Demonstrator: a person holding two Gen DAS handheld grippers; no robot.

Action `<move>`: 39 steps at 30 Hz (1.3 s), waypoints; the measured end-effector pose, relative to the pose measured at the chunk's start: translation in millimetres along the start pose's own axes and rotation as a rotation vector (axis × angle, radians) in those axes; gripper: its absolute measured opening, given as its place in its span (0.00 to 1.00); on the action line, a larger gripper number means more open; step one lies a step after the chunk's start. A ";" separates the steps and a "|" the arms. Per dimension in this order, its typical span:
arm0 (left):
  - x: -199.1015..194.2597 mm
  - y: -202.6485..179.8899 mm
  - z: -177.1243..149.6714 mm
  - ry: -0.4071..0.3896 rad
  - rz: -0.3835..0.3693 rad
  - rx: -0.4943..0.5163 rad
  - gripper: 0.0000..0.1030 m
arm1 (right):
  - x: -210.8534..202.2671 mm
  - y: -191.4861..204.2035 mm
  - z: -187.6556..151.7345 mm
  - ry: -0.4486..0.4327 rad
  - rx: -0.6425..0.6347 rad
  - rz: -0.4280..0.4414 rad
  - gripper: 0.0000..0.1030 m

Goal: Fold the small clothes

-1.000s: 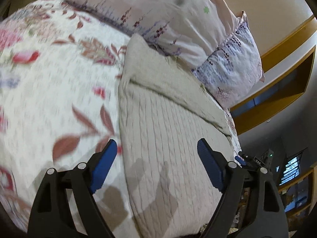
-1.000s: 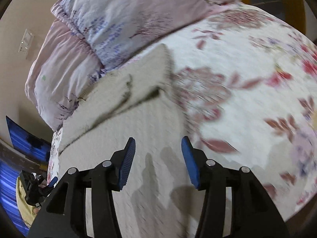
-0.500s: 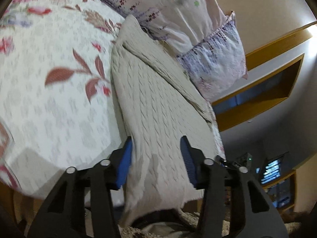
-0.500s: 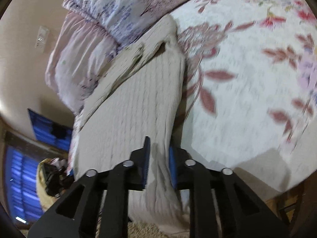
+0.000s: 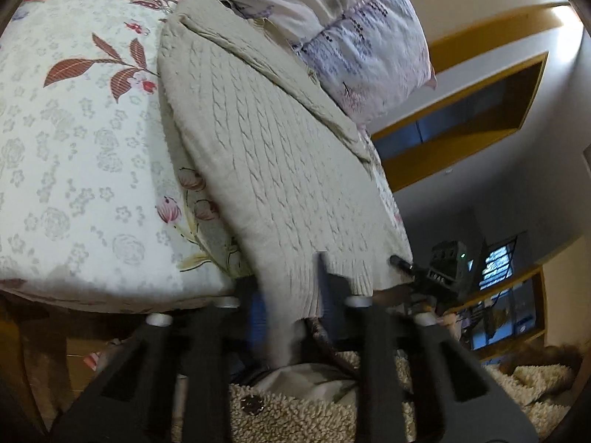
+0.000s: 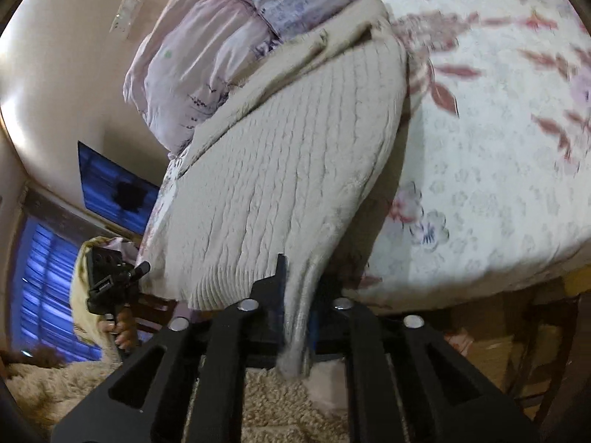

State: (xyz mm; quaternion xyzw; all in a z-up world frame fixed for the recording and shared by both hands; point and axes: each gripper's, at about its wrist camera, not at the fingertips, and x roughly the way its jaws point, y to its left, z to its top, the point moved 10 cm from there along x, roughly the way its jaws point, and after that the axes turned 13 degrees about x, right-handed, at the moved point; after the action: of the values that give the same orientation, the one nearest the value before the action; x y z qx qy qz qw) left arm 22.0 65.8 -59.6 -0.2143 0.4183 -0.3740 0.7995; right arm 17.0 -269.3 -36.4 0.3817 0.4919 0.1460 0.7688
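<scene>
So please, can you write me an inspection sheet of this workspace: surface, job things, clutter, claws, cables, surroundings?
Surface: bed with white floral bedsheet, its near edge in view.
Job's things: beige cable-knit sweater lying flat, hem hanging over the bed edge, one sleeve folded across the far end.
Clutter: lilac floral pillows against the sweater's far end.
Claws: left claw shut on one hem corner; right claw shut on the other hem corner.
Cables: nothing seen.
Surroundings: beige shaggy rug below, yellow-trimmed wall shelf, white wall switch, blue-lit window.
</scene>
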 end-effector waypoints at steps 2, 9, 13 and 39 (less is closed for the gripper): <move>-0.5 0.3 2.3 -0.004 0.017 0.008 0.07 | -6.1 10.9 10.0 -0.056 -0.020 0.014 0.08; -24.7 7.4 27.7 -0.081 0.145 0.064 0.06 | -40.5 40.9 46.0 -0.295 -0.143 -0.026 0.07; -50.3 13.4 58.4 -0.170 0.246 0.098 0.06 | -59.4 51.8 67.9 -0.428 -0.206 -0.074 0.07; -9.5 57.1 276.5 -0.293 0.513 0.177 0.06 | 3.2 85.0 229.1 -0.540 -0.328 -0.252 0.07</move>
State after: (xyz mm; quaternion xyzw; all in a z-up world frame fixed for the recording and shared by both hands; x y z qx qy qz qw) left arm 271.7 117.3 62.2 -0.0829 0.3047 -0.1598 0.9353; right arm 230.2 -312.3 75.1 0.2142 0.2838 0.0206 0.9344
